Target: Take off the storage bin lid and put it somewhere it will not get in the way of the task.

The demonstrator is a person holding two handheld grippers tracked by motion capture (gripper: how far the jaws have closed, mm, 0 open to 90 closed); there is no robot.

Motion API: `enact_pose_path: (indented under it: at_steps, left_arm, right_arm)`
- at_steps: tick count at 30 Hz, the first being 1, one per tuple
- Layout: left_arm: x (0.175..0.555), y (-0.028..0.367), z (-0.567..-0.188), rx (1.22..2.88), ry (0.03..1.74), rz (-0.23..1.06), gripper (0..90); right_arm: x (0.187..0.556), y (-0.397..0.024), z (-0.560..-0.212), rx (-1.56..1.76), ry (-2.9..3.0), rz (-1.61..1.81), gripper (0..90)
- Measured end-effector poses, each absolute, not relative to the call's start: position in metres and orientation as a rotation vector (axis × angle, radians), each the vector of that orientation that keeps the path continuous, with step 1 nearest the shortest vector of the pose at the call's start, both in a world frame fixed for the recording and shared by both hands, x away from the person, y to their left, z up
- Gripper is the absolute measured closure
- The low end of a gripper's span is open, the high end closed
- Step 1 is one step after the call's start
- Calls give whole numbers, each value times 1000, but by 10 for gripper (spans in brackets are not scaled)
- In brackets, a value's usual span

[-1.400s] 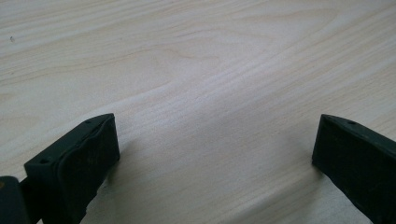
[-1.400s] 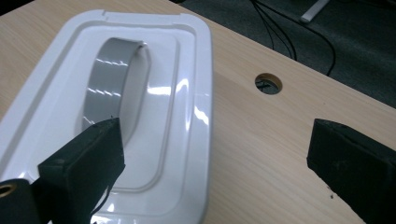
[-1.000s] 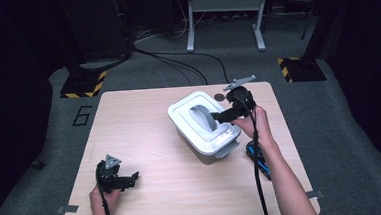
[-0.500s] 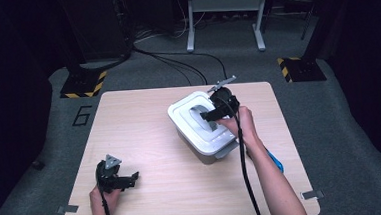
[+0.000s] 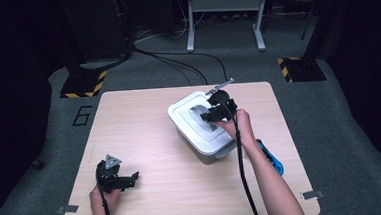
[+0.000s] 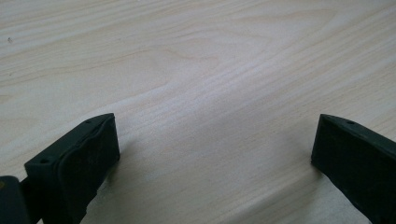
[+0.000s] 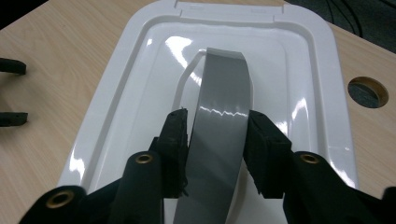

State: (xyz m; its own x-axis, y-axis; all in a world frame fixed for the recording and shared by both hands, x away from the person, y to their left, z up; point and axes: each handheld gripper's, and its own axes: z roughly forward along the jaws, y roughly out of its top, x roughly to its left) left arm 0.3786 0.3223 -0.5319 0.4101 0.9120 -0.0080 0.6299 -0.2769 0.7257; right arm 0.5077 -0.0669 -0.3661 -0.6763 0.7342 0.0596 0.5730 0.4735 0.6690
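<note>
high view: we see the box [image 5: 203,131] with its white lid [image 5: 194,118] right of the tabletop [image 5: 144,120] centre. The right hand-held gripper [image 5: 210,115] sits on the lid's grey handle [image 5: 199,113]. The left hand-held gripper [image 5: 128,180] rests near the front left, well apart from the box. A blue tool [image 5: 271,158] lies just right of the right forearm.

left gripper view: jaws stand wide apart over bare tabletop [image 6: 196,70], released, nothing between them.

right gripper view: the right hand-held gripper [image 7: 215,140] has just been closing its jaws, and the grey handle [image 7: 222,121] is between them. Both pads [image 7: 176,140] press its sides, so we read it as clenched on the handle. The lid [image 7: 116,121] looks seated on the box. A round hole [image 7: 368,92] shows in the tabletop beyond the lid.

step: we judge the handle grasp is just made; the lid is not yet lifted.

next: we'd expect a straight pull up. If the lid is clipped on, the box may rise with it, so the left hand-held gripper may need to steady the box.
</note>
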Motion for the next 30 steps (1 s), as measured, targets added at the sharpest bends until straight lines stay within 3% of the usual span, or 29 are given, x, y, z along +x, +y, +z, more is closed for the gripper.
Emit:
enact_pose_path:
  at_steps: [30]
  left_arm:
    - [379,322,-532,2012,1306,552,8]
  right_arm:
    - [497,-71,-331,1111,2347,1042,664]
